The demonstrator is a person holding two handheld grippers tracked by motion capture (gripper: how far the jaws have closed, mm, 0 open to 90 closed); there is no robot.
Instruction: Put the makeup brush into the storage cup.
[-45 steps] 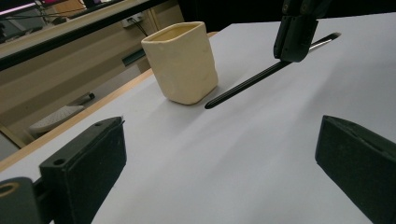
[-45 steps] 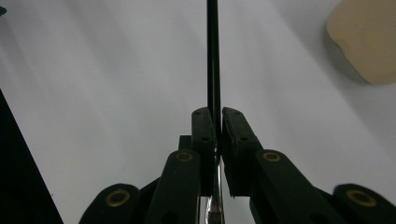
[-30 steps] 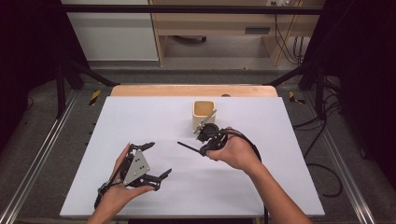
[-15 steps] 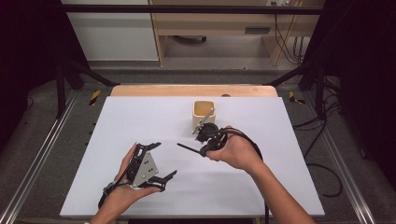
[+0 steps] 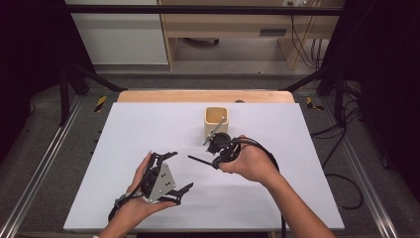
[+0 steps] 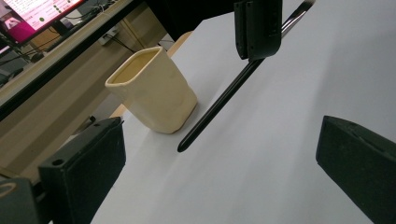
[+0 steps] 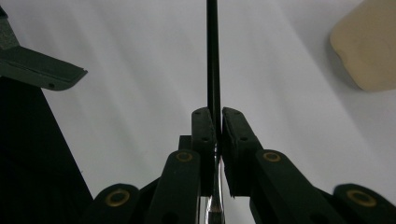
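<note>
The right gripper has its fingers clenched on a thin black rod, gripping it partway along so that the dark end runs out ahead of the fingertips and a shiny metal end trails back behind them; it may be a spoon or stirrer, though the views are too poor to tell. The rod is held above the white tabletop, its dark tip near the base of the cream cup, which stands upright just beyond the right fingers. The left gripper is released, fingers spread wide, with the rod's dark tip and the cup lying ahead between them, well apart from either pad.
</note>
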